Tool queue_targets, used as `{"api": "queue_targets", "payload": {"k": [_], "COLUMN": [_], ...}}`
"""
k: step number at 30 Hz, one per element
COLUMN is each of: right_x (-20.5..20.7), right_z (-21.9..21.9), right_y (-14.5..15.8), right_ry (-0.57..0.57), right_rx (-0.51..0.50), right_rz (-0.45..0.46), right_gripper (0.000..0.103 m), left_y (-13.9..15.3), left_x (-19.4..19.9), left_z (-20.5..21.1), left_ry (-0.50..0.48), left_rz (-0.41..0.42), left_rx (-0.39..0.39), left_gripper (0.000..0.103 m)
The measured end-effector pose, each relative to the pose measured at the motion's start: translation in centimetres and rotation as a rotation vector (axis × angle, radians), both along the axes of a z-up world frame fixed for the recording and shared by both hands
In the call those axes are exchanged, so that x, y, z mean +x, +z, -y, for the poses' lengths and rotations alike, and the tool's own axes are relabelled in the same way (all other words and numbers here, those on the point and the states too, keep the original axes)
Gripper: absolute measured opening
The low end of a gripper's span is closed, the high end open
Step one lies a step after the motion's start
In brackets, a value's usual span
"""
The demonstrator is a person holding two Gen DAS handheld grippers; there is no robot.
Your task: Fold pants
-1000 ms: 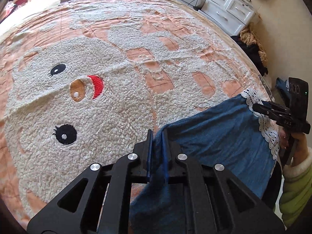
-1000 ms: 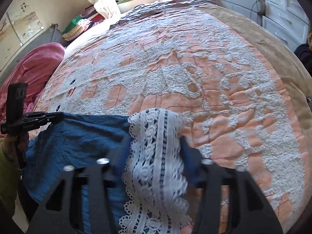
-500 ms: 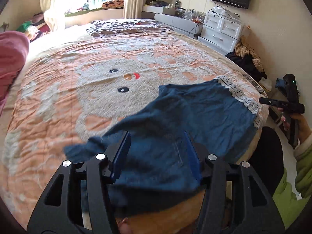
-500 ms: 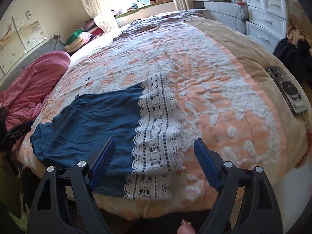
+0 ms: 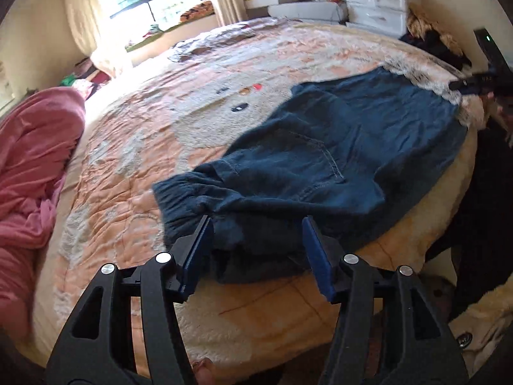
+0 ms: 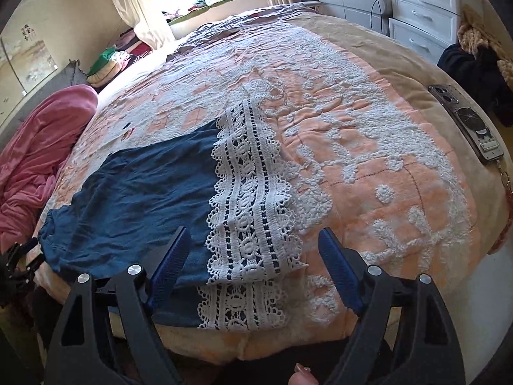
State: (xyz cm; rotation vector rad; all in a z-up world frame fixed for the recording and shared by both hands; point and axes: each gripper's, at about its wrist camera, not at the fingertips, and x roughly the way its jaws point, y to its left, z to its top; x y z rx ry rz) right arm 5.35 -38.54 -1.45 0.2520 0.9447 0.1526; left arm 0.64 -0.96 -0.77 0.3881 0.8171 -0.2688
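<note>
Nearest the left wrist camera, the left gripper [image 5: 256, 250] hangs over the bed's near edge with its jaws opening; the elastic waistband [image 5: 182, 192] end of the pants [image 5: 336, 147] shows between and just beyond the blue pads, but neither pad presses on cloth. On the other side, the right gripper [image 6: 253, 263] stands wide, jaws apart and holding nothing, with the white lace hem [image 6: 250, 192] lying in the gap past its tips, apart from both pads.

Between them the blue pants lie flat across the orange-and-white bedspread [image 6: 384, 160], waistband toward the left gripper, lace toward the right, and their near side droops over the mattress edge. That overhang looks like the chief risk: a tug from one end only could drag the garment off the bed, or bunch it so the next fold goes crooked. Another likely fault is a shallow pinch that catches just the top layer, or snags the open lacework.

Farther off, a phone [image 6: 465, 118] rests near the bed's right edge, well apart from the pants, and a pink blanket [image 5: 32, 160] is heaped at the left.
</note>
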Motion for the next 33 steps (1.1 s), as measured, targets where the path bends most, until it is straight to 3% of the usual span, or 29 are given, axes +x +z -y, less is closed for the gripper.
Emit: {"api": "queue_targets", "payload": {"k": [2,3,4,5,6,7,8,10,15,21,26,30,33], "right_x": [0.3,0.5,0.7,0.8,0.9,0.8,0.6,0.3,-1.0,-2.1,-3.3,-3.8,-4.1], "right_z": [-0.1,-0.1,-0.1,-0.1,-0.1,-0.1,-0.1,-0.2,0.3,0.3,-0.6,-1.3,-1.0], "right_y": [-0.4,-0.6,-0.8,-0.9,-0.9,-0.8,-0.7,-0.3,0.9,1.2,1.7,-0.6,-2.0], "right_ry": [0.007,0.014,0.009,0.0,0.005,0.014,0.019,0.036,0.024,0.018,0.046,0.049,0.038], "right_rx": [0.019,0.031,0.028,0.012,0.002,0.009,0.021,0.013,0.031,0.042,0.017,-0.046,-0.03], "right_rz": [-0.017,-0.024,-0.036,-0.038,-0.033,-0.027,-0.021,-0.008,0.017,0.012,0.01,-0.059,-0.073], "right_gripper": [0.074,0.065,0.049,0.04,0.026,0.023,0.021,0.019,0.019,0.019,0.019,0.019,0.021], "left_y": [-0.5,-0.6,-0.7,-0.7,-0.6,-0.6,-0.5,-0.1,0.6,1.0,1.1,-0.4,-1.8], "left_x": [-0.1,0.1,0.5,1.1,1.7,2.5,3.0,3.6,2.5,1.0,-0.2,0.0,0.4], "left_z": [1.1,1.5,1.5,1.4,1.0,0.4,-0.3,-1.8,-4.1,-6.1,-7.0,-7.1,-6.7], "left_ry": [-0.051,-0.064,-0.067,-0.067,-0.05,-0.01,0.018,0.032,0.024,0.026,0.012,0.017,0.02], "left_rz": [0.015,0.026,0.025,0.011,-0.006,-0.01,-0.032,-0.062,-0.072,-0.068,-0.068,-0.104,-0.129], "left_rx": [0.056,0.073,0.068,0.035,-0.008,-0.03,-0.082,-0.188,-0.256,-0.286,-0.253,-0.263,-0.261], "left_gripper": [0.058,0.058,0.057,0.052,0.023,0.0,0.0,0.0,0.0,0.0,0.0,0.0,0.0]}}
